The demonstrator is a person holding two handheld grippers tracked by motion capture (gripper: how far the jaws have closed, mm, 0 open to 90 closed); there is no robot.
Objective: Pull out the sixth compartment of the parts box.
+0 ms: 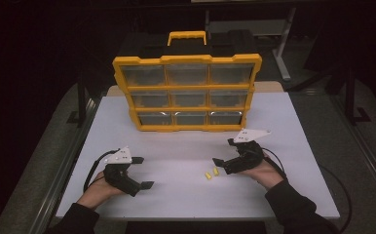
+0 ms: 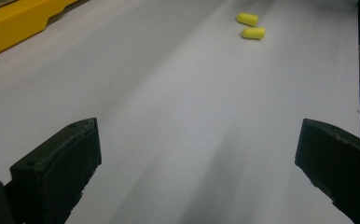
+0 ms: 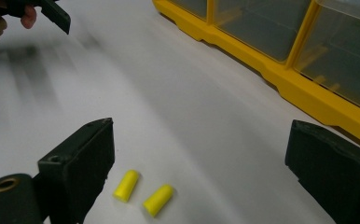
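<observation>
Two small yellow foam earplugs [image 1: 211, 173] lie side by side on the white table [image 1: 176, 195], right of its middle. My right gripper [image 1: 224, 152] hovers open just right of them; in the right gripper view the earplugs [image 3: 143, 192] lie low between its spread jaws, closer to the left one. My left gripper [image 1: 141, 172] is open at the front left, nothing between its fingers. From the left gripper view the earplugs [image 2: 250, 25] show far ahead. A yellow organiser [image 1: 187, 92] with several clear drawers stands upright at the back.
The organiser's yellow base [image 3: 280, 79] runs close by on the right in the right gripper view, and its corner [image 2: 15, 23] shows at the top left of the left gripper view. Dark floor and table legs [image 1: 283, 48] surround the table.
</observation>
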